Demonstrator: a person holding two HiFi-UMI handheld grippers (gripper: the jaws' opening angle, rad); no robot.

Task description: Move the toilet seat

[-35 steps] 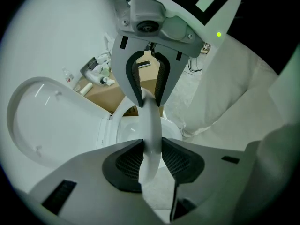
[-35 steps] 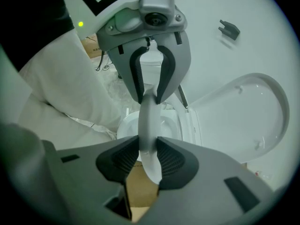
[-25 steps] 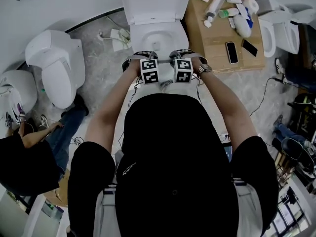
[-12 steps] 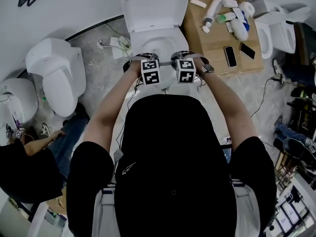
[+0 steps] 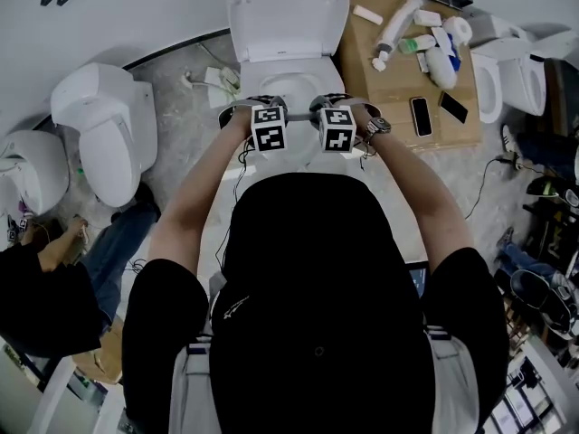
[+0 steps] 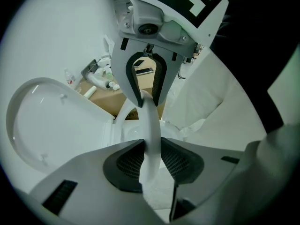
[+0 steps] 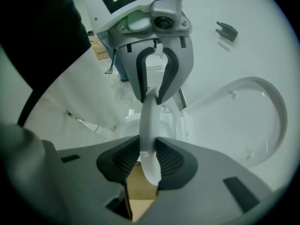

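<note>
The white toilet (image 5: 291, 80) takes up the top middle of your head view. Its lid (image 5: 285, 12) is tipped up against the wall, with grey floor (image 5: 176, 80) around the base. Only that view shows the surroundings. Another toilet (image 5: 104, 129) stands closed on your left and a rounder one (image 5: 32, 170) sits past it. A fourth (image 5: 507, 66) is at the far right, and a seated person (image 5: 45, 287) is at the lower left.

A flat cardboard box (image 5: 398, 93) lies just right of the toilet. It carries a cluster of bottles and tubes (image 5: 421, 25) and two phones (image 5: 420, 116).

From the head view you cannot make out the toilet seat (image 6: 151, 125), because your arms and the two marker cubes cover the front of the bowl. The two gripper views show it. There it is a thin white band seen edge-on, running from one tool straight to the other. The bowl shows beyond it, and the raised lid is off to one side.

Your left tool (image 6: 151, 161) is clenched on that band, with both ribbed dark pads (image 6: 129, 161) pressed against its faces. Your right tool (image 7: 149, 162) grips the same seat in the same way. Each gripper view also shows the opposite tool pinching the rim further along, which the head view hides under the cubes. The two tools sit close side by side at the front of the seat.

The head view alone shows a wristwatch (image 5: 376, 127) on your right wrist.
</note>
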